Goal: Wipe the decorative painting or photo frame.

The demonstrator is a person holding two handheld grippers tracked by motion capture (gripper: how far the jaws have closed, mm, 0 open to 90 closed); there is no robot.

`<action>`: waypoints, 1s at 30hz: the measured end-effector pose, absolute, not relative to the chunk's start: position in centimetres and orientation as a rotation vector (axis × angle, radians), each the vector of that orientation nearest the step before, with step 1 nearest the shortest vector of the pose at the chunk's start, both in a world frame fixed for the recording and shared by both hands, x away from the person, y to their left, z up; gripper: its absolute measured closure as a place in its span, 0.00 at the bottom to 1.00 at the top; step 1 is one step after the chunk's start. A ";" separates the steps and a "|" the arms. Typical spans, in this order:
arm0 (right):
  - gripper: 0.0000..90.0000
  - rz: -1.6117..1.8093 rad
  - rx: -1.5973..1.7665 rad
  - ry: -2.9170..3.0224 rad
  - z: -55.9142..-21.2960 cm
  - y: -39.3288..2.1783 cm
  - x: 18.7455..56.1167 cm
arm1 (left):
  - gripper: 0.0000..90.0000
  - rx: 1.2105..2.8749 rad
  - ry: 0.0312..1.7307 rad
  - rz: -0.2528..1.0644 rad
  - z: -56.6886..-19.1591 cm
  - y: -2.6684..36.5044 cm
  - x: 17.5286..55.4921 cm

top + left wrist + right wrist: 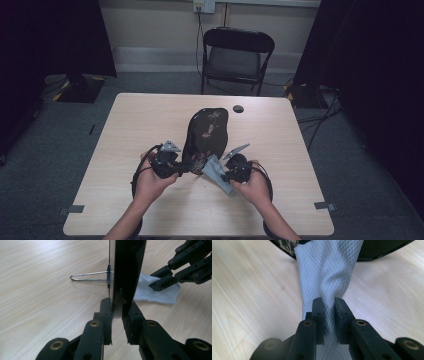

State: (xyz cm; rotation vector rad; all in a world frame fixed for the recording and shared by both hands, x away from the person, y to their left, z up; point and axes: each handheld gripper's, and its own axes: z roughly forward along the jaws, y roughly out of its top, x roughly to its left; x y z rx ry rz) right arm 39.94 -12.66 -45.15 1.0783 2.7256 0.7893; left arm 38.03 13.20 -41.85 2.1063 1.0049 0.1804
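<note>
A glossy black oval plate (207,131) with a floral pattern stands tilted on the wooden table (145,120), its face toward me. My left gripper (184,168) is shut on its lower edge; in the left gripper view the jaws (119,312) pinch the plate (127,270) edge-on, with a wire stand (87,276) sticking out behind it. My right gripper (226,175) is shut on a white mesh cloth (216,172), just right of the plate's lower end. In the right gripper view the cloth (327,270) bunches between the jaws (329,306) and reaches up to the plate (382,250).
A small black disc (238,108) lies near the table's far edge. A black folding chair (237,55) stands beyond the table. Grey tape marks (325,205) sit at the near corners. Dark curtains flank both sides.
</note>
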 end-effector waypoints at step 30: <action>0.90 0.997 0.952 2.504 -31.2 -14.4 40.5 | 0.87 2.107 1.004 0.186 -41.9 13.1 38.0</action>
